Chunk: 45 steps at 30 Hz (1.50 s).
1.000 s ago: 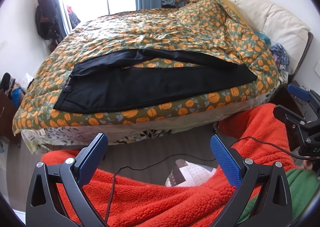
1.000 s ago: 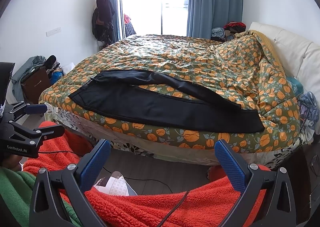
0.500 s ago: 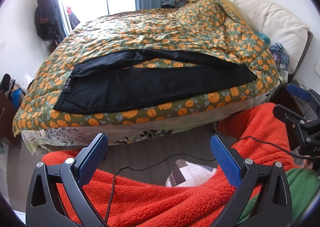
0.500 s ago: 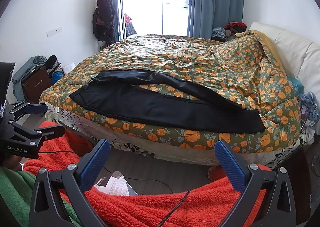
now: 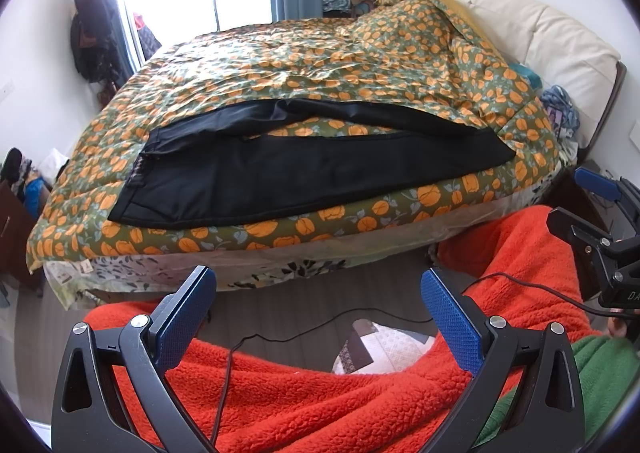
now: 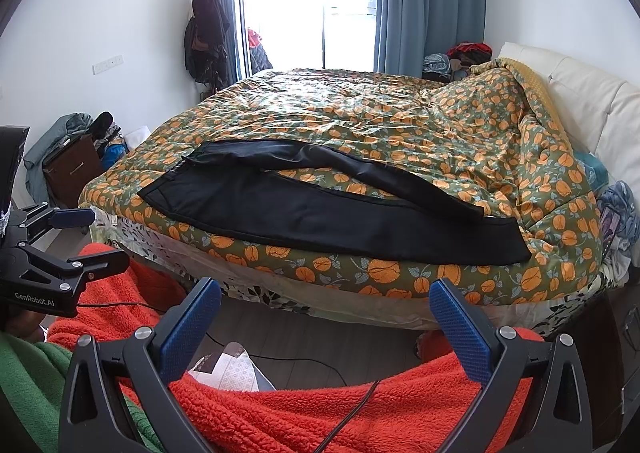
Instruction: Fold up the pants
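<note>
Lying flat on the quilt [image 5: 304, 53], black pants [image 5: 304, 177], both claws empty.

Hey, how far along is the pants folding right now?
Done: the black pants lie spread lengthwise on the orange-flowered green quilt, legs apart in a narrow V. In hand: nothing; the left tongs and right tongs are both open, held back over the red fleece blanket, short of the bed. Left: every fold.
</note>
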{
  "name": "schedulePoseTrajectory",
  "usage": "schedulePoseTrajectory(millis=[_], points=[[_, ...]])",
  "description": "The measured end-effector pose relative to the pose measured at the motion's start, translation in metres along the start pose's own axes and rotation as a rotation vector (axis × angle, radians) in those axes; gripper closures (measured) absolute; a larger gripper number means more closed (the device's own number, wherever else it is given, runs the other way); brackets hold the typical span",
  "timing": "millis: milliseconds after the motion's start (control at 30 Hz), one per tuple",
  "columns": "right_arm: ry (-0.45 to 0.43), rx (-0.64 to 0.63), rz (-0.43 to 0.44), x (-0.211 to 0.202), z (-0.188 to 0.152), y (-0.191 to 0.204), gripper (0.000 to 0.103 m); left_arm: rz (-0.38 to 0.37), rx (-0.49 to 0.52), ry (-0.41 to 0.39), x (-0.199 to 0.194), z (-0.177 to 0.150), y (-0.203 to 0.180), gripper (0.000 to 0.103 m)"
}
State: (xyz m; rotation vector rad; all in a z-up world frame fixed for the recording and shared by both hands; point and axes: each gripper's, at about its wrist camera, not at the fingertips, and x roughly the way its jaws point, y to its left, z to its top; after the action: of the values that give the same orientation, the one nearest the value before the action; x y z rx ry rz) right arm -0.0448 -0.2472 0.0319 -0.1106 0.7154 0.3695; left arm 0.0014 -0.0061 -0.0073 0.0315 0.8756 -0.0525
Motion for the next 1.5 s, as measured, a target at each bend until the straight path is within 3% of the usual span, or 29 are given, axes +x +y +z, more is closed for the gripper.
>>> schedulePoseTrajectory(millis=[1167, 1500], points=[[0.006, 0.052, 0.009, 0.011, 0.003, -0.003, 0.0, 0.016, -0.028, 0.016, 0.009, 0.001, 0.011, 0.001], [0.063, 0.101, 0.005, 0.035, 0.007, -0.019, 0.0, 0.008, -0.055, 0.048, 0.025, 0.008, 0.019, 0.001]])
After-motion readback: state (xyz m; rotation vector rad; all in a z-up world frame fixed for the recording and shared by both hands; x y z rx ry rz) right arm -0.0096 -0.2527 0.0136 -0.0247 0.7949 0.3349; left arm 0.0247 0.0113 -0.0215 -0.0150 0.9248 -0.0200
